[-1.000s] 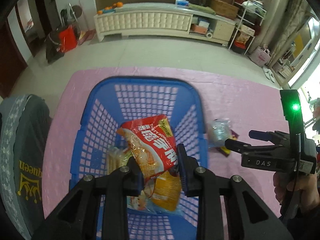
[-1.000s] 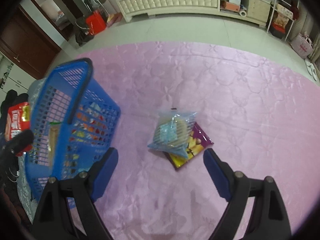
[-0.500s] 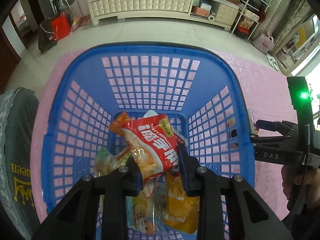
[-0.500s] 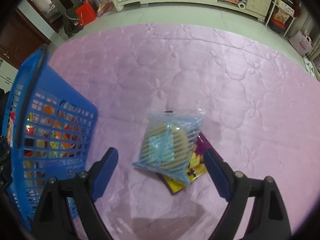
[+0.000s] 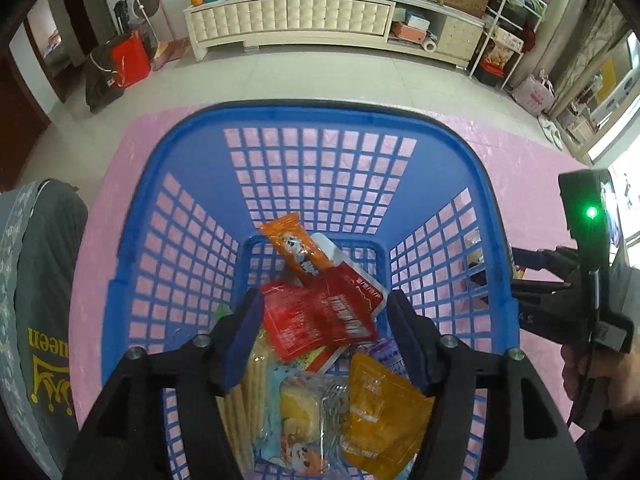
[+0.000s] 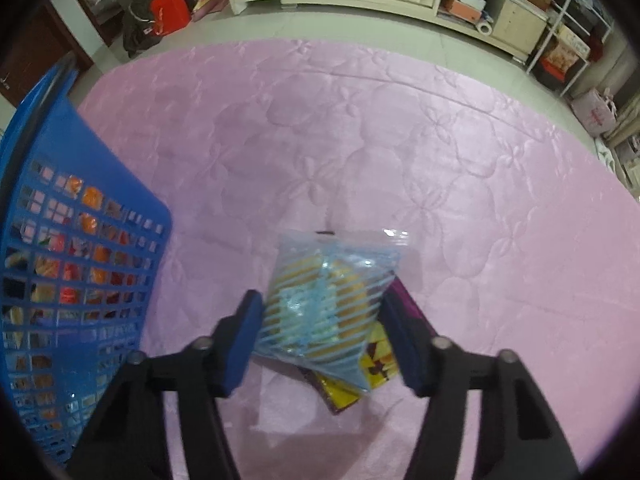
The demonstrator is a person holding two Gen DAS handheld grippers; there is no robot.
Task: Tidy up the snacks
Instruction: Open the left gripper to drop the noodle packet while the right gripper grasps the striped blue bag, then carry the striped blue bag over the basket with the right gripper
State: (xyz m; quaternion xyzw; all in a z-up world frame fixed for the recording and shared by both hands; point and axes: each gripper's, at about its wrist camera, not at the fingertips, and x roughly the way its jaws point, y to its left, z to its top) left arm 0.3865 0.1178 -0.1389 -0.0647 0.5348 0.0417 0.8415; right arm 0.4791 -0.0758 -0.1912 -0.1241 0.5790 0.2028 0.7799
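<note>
A blue plastic basket (image 5: 316, 168) stands on the pink mat and holds several snack packets. My left gripper (image 5: 326, 330) hangs open over it, above a red packet (image 5: 320, 320) that lies loose on the pile, with an orange packet (image 5: 294, 246) behind it. My right gripper (image 6: 324, 330) is open, its fingers on either side of a clear blue-striped snack bag (image 6: 328, 308) that lies on a purple and yellow packet (image 6: 376, 364) on the mat. The basket shows at the left of the right wrist view (image 6: 52, 184).
The pink quilted mat (image 6: 400, 140) stretches far and right of the bags. A long white cabinet (image 5: 288, 16) stands on the floor beyond. A person's grey-clothed leg (image 5: 36, 300) is at the left. The right gripper's body (image 5: 580, 300) is beside the basket's right wall.
My left gripper opened and the red noodle packet it held dropped into the basket. My right gripper moved down and forward until its fingers bracket the blue-striped bag, and narrowed.
</note>
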